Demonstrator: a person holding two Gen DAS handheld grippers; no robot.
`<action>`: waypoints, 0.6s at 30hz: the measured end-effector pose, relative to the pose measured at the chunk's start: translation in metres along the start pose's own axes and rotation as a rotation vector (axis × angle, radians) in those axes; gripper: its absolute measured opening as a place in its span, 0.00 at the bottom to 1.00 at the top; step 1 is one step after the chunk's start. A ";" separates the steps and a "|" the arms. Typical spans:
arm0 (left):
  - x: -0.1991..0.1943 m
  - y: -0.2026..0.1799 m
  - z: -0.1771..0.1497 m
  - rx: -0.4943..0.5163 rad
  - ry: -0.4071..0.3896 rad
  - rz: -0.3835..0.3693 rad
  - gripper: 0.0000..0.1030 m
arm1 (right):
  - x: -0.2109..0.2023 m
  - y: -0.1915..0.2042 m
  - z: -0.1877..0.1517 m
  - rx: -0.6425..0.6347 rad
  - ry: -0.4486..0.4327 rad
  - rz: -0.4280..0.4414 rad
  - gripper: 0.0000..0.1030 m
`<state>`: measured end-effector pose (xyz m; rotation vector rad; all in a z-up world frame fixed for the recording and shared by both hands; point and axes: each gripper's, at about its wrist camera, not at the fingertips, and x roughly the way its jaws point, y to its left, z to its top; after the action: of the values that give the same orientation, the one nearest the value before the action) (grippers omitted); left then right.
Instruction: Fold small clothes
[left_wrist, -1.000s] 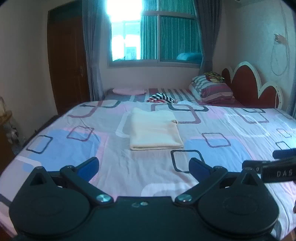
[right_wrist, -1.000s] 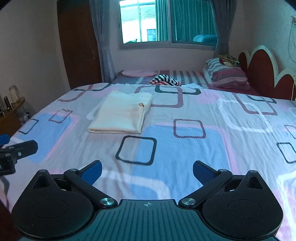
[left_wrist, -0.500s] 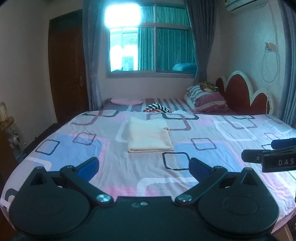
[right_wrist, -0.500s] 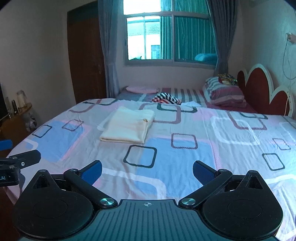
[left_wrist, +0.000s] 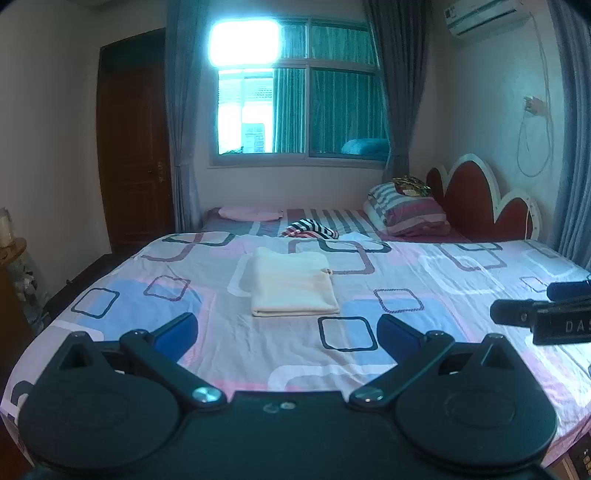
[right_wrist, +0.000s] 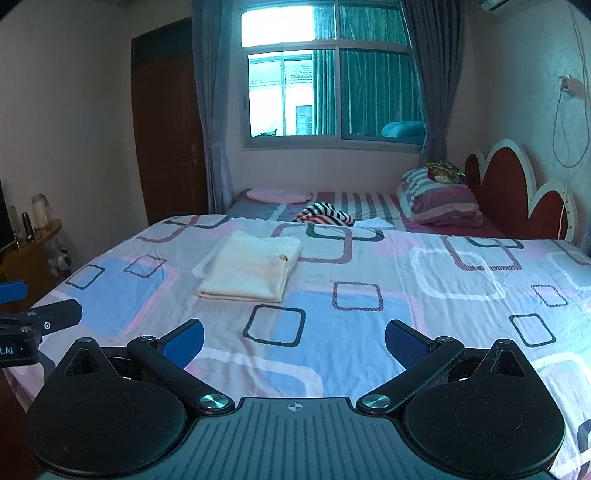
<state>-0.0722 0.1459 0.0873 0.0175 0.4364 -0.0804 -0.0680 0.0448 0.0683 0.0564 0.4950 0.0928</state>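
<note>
A cream garment lies folded into a neat rectangle on the patterned bedsheet, and it shows in the right wrist view too. My left gripper is open and empty, well back from the garment near the bed's front edge. My right gripper is open and empty, also held back over the front of the bed. A striped garment lies crumpled at the far side of the bed.
Striped pillows and a red headboard stand at the far right. A pink cushion lies under the window. A wooden side table with bottles stands left of the bed. A brown door is at far left.
Both grippers have drawn back and up from the bed, so the folded cream garment looks smaller and farther away. Both stay open.
</note>
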 end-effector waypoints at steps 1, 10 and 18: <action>0.000 0.002 0.001 -0.006 0.001 -0.004 1.00 | -0.001 0.001 0.000 -0.003 0.000 0.000 1.00; -0.001 0.008 0.002 -0.004 -0.007 -0.011 1.00 | -0.004 0.005 0.003 -0.014 -0.014 0.004 1.00; -0.001 0.012 0.004 0.001 -0.012 0.000 1.00 | -0.004 0.009 0.005 -0.014 -0.011 0.016 1.00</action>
<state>-0.0700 0.1573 0.0915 0.0182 0.4242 -0.0806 -0.0695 0.0535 0.0756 0.0472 0.4827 0.1110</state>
